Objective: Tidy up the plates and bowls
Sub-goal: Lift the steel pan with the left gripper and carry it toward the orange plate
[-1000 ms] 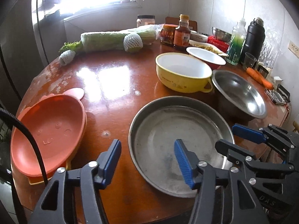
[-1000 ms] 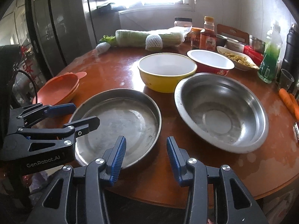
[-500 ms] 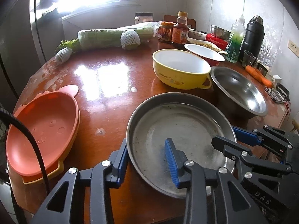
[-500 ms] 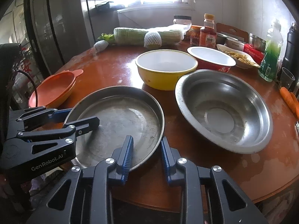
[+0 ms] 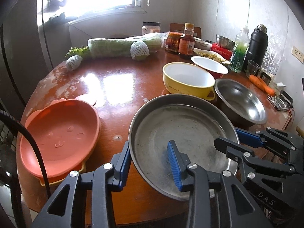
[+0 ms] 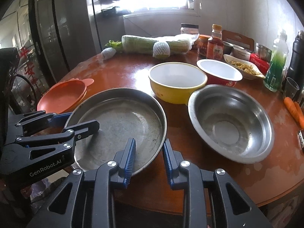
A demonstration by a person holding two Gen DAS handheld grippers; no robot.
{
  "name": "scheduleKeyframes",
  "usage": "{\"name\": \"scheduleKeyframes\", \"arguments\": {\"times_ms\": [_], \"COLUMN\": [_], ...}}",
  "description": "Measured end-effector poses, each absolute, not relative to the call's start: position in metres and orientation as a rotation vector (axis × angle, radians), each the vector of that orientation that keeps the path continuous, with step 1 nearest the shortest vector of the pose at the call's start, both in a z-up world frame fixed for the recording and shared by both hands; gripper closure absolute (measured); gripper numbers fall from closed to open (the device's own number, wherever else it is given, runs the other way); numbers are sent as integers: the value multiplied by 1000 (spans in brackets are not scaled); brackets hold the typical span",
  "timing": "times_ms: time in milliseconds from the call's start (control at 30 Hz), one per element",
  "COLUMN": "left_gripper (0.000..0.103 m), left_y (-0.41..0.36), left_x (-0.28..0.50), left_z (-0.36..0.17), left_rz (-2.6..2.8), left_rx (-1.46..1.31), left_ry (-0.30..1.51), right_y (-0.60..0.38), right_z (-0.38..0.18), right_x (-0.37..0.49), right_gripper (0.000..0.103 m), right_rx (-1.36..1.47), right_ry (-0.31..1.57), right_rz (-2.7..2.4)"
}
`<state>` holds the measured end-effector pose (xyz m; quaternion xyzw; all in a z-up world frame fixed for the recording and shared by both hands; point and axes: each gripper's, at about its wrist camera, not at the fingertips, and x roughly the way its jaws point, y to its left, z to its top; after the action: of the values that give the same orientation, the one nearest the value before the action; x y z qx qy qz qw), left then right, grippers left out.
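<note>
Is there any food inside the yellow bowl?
No, the yellow bowl shows a bare white inside with nothing in it in the right wrist view.

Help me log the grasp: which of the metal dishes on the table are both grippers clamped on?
The wide, shallow steel pan, not the deeper steel bowl beside it; left gripper and right gripper pinch its rim.

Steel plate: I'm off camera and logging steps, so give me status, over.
Left gripper and right gripper both shut on steel plate, opposite sides of near rim. Orange plates to its left, steel bowl to its right. Nothing blocking.
</note>
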<state>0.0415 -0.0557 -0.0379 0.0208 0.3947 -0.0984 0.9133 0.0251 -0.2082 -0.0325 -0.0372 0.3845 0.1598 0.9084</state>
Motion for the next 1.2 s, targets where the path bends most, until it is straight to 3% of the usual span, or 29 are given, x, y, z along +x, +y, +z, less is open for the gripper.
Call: {"name": "scheduleKeyframes", "arguments": {"times_ms": [1200], "left_gripper": [65], "left_y": [60], "left_x": [44], "left_z": [35], "left_rz": [12], "left_rx": [-31], "left_ry": [625], "right_y": [-88], "right_z": [41], "right_x": [60], "right_gripper": [73], "right_rx": [-191], "right_ry": [600], "right_rz": [527]}}
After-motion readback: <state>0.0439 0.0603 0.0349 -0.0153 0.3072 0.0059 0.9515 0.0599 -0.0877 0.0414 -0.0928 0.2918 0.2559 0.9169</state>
